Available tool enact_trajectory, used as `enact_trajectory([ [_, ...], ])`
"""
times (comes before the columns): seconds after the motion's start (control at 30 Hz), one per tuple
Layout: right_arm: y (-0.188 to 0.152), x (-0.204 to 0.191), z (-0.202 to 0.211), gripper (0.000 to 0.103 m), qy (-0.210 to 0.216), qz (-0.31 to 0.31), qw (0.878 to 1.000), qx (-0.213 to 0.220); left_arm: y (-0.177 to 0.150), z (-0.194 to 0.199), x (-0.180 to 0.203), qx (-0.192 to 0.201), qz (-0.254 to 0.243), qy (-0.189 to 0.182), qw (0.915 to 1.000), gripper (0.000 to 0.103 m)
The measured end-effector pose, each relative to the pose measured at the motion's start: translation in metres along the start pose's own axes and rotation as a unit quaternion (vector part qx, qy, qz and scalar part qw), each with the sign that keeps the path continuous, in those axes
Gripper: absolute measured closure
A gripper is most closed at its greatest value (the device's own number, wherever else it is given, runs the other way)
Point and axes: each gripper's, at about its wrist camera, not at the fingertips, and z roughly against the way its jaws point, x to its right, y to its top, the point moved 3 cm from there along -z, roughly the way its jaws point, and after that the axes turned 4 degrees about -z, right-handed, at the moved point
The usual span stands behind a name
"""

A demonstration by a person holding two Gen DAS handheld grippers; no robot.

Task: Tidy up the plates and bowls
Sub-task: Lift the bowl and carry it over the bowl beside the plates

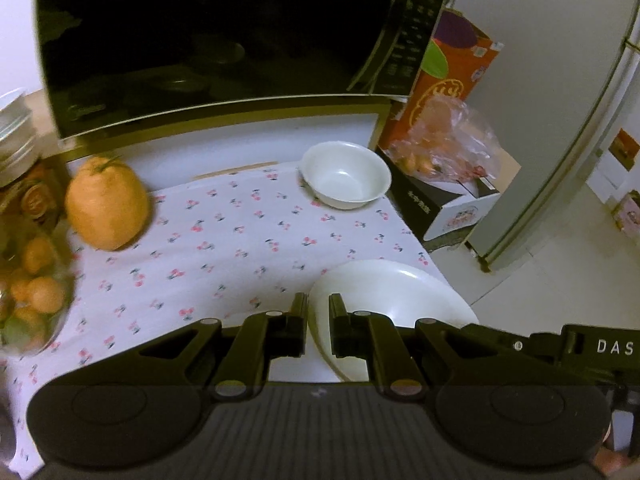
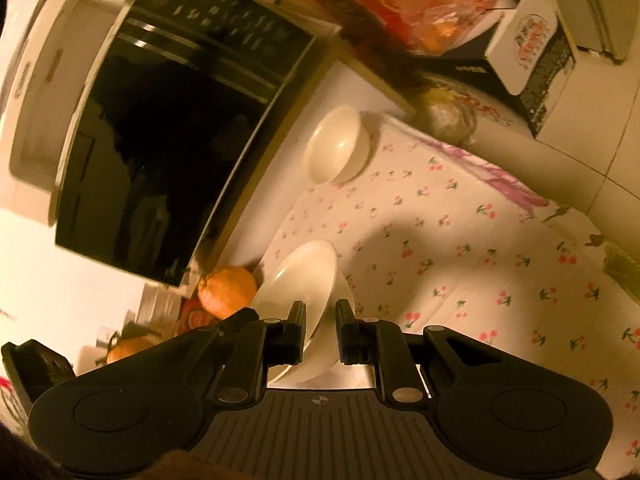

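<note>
- Plate [image 1: 396,292], left wrist view: its rim sits between the nearly closed fingers of the left gripper [image 1: 318,312], above the flowered cloth [image 1: 224,240]; a bowl [image 1: 346,174] stands beyond, near the microwave [image 1: 216,32].
- Right wrist view: the right gripper [image 2: 321,316] pinches the same plate [image 2: 296,276], held tilted; a bowl [image 2: 336,144] rests on the cloth [image 2: 460,248].

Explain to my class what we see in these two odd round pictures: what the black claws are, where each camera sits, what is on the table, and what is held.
No robot here: a person holds a two-finger gripper in each hand, with a wide-angle camera on each looking along its fingers. One picture is from the left gripper, the other from the right gripper. Each is shut on the rim of the same white plate, seen from opposite sides. On the cherry-print tablecloth stand a white bowl and a large orange fruit, in front of a black microwave. A bag of oranges lies on boxes beside the table.
</note>
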Motion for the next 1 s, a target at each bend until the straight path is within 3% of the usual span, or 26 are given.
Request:
enact_trajectory([
  [0.37,-0.033,-0.031,-0.007,0.087,0.022,0.036,0.999,-0.03,-0.034,0.043,-0.038,0.017,0.062,0.015,0.9978,0.093],
  [1.0,-0.107,-0.074,-0.03,0.087,0.04,0.103,0.988,-0.108,-0.111,0.109,-0.102,0.04,0.163,0.028,0.9855,0.093],
])
